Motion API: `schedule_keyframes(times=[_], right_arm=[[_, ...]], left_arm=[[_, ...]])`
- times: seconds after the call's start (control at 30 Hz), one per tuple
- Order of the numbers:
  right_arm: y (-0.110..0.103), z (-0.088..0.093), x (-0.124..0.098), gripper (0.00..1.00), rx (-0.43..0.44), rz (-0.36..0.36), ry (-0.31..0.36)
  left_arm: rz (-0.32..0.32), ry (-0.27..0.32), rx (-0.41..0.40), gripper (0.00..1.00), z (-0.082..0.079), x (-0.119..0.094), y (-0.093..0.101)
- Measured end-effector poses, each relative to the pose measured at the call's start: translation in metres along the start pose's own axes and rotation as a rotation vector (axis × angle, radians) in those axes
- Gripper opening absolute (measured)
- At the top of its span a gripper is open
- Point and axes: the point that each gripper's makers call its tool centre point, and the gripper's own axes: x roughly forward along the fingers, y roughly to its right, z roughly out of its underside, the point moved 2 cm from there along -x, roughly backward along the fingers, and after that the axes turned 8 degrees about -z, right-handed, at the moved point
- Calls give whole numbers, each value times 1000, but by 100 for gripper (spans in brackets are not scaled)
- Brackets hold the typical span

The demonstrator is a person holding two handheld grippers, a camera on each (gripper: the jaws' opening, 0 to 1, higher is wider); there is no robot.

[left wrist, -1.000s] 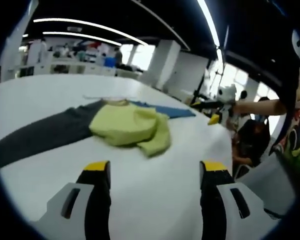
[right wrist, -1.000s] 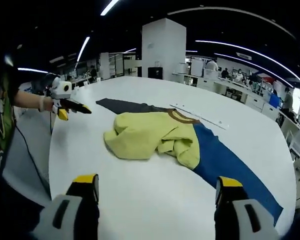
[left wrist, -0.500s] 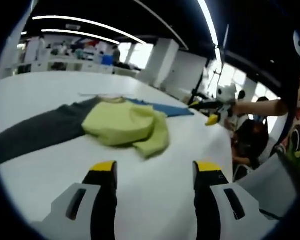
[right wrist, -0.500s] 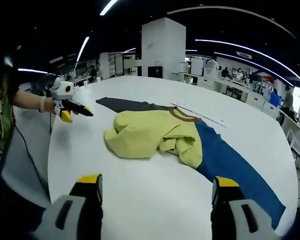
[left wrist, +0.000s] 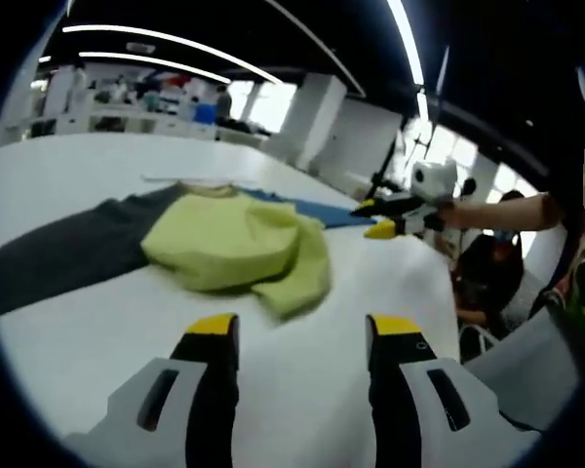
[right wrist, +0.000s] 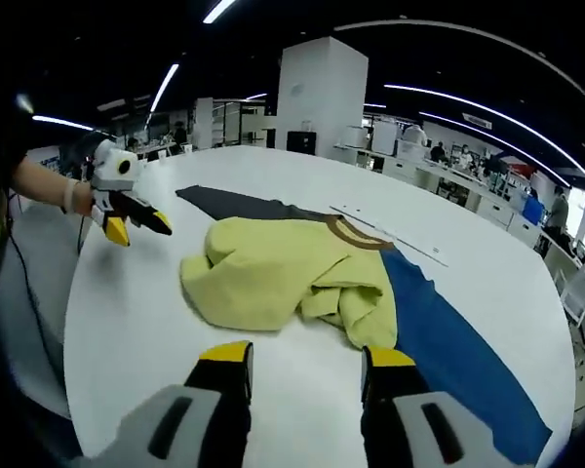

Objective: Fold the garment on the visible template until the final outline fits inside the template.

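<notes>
While garment point(right wrist: 283, 278) lies crumpled, both grippers hover.

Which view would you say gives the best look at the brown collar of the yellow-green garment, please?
The right gripper view: the brown collar shows as a clear curved band on the yellow-green garment. In the left gripper view the collar is only a thin, blurred edge.

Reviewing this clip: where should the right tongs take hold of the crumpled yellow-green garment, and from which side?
Probably the bunched fold of the crumpled yellow-green garment nearest the right tongs, approached straight ahead over the bare white table. That edge stands up in a thick lump facing the tongs, while the rest lies flatter; the jaws are partly open, apparently enough to pinch it.
</notes>
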Motion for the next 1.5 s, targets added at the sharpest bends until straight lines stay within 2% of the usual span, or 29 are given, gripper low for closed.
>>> schedule_keyframes(times=[0.07,0.13,0.23,0.53,0.83,0.93,1.0,1.1,1.23,1.5], right_arm=[[3,-3,7,29,-34,9,-5],[6,-6,18,28,-57,13,-13],[6,-7,34,25,-158,5,-52],[10,-3,64,15,-173,11,-78],[15,7,78,8,-240,20,-147],[16,6,78,4,-233,23,-139],[18,6,79,1,-264,35,-148],[18,6,78,0,-242,38,-149],[19,5,74,0,-162,44,-135],[10,-14,53,0,-10,49,-50]], left_arm=[[-2,0,-7,47,0,2,-1],[-1,1,-13,47,0,3,0],[0,-1,-18,47,1,5,0],[-5,4,-38,46,2,5,-1],[-13,0,-52,46,5,3,-4],[-14,0,-53,46,5,2,-4],[-15,-3,-56,46,6,2,-4],[-15,-3,-58,46,7,2,-4],[-17,-1,-59,46,7,1,-4],[-37,-6,-72,43,9,6,-6]])
